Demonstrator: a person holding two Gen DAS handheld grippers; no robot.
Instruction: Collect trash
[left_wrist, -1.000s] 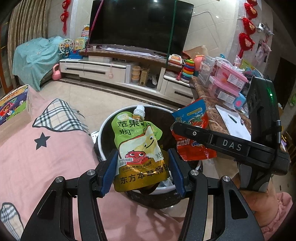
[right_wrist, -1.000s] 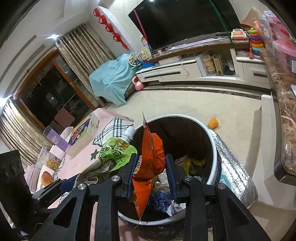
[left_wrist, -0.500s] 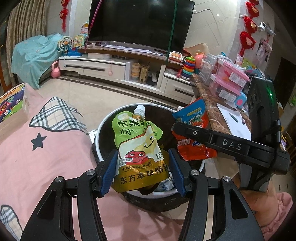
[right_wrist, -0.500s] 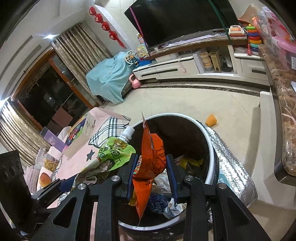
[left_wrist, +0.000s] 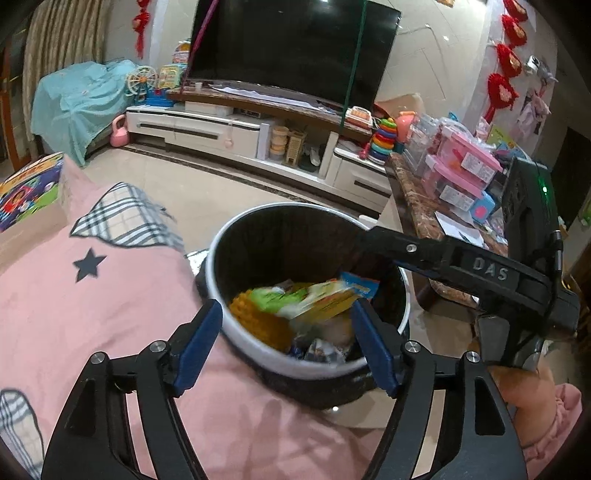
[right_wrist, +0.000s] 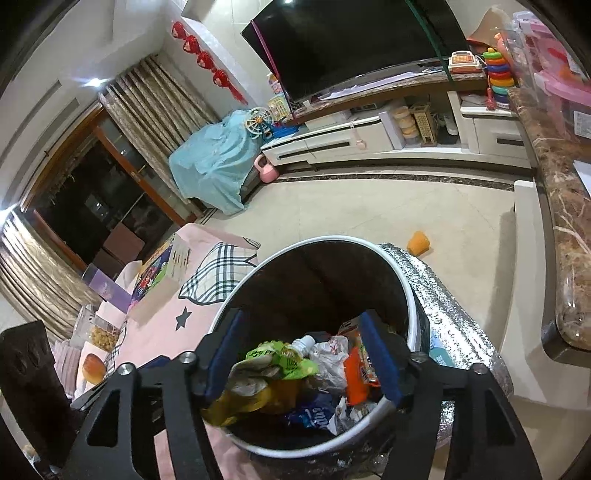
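Both sets of fingers are spread wide over the trash bin (left_wrist: 221, 321), nothing between them. My left gripper (left_wrist: 286, 343) hangs above the near rim, blue pads apart, and through the gap the green juice pouch (left_wrist: 273, 299) is a blur inside the bin; I can't read its print from here. My right gripper (right_wrist: 301, 360) is released too, and its camera gives the sharper look: the juice pouch (right_wrist: 280, 363) lies crumpled on the heap with its white cap pointing up and right, and the orange snack wrapper (right_wrist: 356, 376) sits just beside it against the right-hand pad. Below them is dark blue packaging (right_wrist: 314, 410) with lettering I can't make out, and white crumpled plastic (right_wrist: 328, 354). The bottom of the bin is hidden under the pile. In the left view my right gripper (left_wrist: 373, 236) reaches across the bin's far right rim, its tips cut off by the dark bin wall. The pink blanket (left_wrist: 92, 314) presses against the bin's left side, and the silver foil mat (right_wrist: 454, 332) shows on the bin's other side.
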